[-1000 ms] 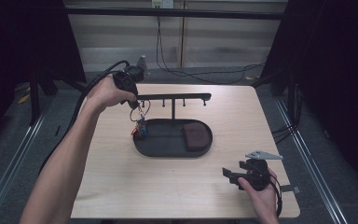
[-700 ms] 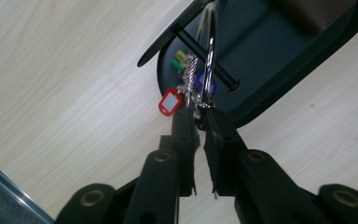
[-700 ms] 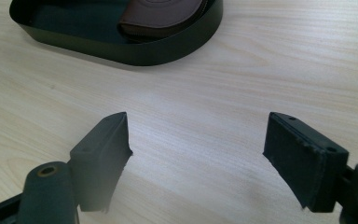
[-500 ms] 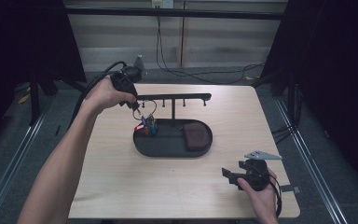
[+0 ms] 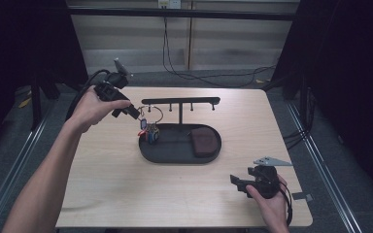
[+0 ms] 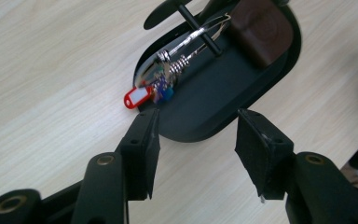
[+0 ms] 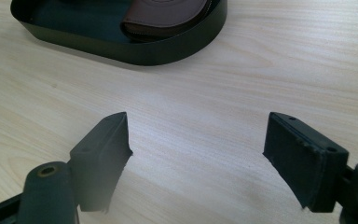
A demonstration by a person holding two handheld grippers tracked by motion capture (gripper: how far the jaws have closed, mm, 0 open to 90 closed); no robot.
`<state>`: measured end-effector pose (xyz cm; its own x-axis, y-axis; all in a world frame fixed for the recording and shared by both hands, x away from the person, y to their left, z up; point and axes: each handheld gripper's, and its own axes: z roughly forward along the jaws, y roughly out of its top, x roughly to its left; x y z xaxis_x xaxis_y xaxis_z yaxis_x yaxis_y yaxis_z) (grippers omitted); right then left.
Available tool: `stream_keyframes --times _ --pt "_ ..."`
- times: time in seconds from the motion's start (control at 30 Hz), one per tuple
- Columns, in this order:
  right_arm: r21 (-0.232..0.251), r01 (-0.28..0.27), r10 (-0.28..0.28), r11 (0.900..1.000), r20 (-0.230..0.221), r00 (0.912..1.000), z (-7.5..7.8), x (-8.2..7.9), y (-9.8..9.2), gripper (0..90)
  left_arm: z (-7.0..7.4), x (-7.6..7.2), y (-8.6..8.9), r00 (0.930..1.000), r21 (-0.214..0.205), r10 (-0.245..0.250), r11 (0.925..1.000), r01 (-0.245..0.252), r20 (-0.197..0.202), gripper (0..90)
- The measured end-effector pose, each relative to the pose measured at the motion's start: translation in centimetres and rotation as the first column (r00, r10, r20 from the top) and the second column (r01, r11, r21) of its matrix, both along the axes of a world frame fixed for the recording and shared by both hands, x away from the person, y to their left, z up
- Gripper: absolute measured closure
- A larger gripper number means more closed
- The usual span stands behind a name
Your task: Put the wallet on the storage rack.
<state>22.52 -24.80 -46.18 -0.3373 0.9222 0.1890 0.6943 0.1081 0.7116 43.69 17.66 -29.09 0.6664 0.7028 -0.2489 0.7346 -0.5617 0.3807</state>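
My left gripper [image 5: 135, 114] has jaws just opening, nothing between them, just left of key bunch [image 5: 149, 127] hanging off rack hook [image 5: 180, 101]. Risk I see: cable or jaw snags ring, keys swing off. Black tray [image 5: 175, 156] holds brown pouch [image 5: 204, 141]. My right gripper [image 5: 239, 182] gapes empty, near table edge.

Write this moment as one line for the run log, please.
left gripper: jaws just opened, nothing between | key bunch: hanging on rack | right gripper: open, over table
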Motion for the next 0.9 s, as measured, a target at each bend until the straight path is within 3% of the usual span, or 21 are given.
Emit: stream_keyframes --times 0.1,0.3,0.43,0.5,0.7,0.87,0.9 --pt "0.000 0.001 -0.001 1.0000 -0.002 1.0000 0.0 0.0 0.0 22.4 -0.1 -0.6 0.9 0.9999 -0.074 0.008 0.9972 -0.009 -0.007 47.0" --pt "0.000 0.000 0.000 1.0000 0.000 1.0000 0.0 0.1 0.0 22.4 -1.2 -1.9 2.1 0.9993 -0.113 0.029 0.9931 -0.031 -0.024 42.8" --pt "-0.001 0.002 -0.002 1.0000 -0.006 1.0000 0.0 0.2 0.0 22.4 -1.5 -2.8 2.6 0.9997 -0.146 0.022 0.9890 -0.019 0.015 41.3" --pt "0.001 0.002 -0.002 1.0000 -0.006 1.0000 0.0 0.1 0.1 22.4 -1.8 -3.6 2.9 0.9986 -0.180 0.041 0.9831 -0.035 0.033 39.5" --pt "0.004 0.003 -0.003 1.0000 -0.004 1.0000 0.0 0.1 0.0 22.4 -3.2 -5.2 3.7 0.9966 -0.175 0.060 0.9834 -0.049 0.057 37.4" --pt "0.003 0.003 -0.003 1.0000 -0.007 1.0000 0.0 0.1 0.0 22.4 -3.7 -6.3 4.6 0.9893 -0.199 0.094 0.9774 -0.071 0.111 36.7" --pt "0.003 0.004 -0.004 1.0000 -0.007 1.0000 0.0 0.1 0.0 22.4 -3.9 -6.5 4.7 0.9865 -0.215 0.115 0.9726 -0.088 0.117 36.3"
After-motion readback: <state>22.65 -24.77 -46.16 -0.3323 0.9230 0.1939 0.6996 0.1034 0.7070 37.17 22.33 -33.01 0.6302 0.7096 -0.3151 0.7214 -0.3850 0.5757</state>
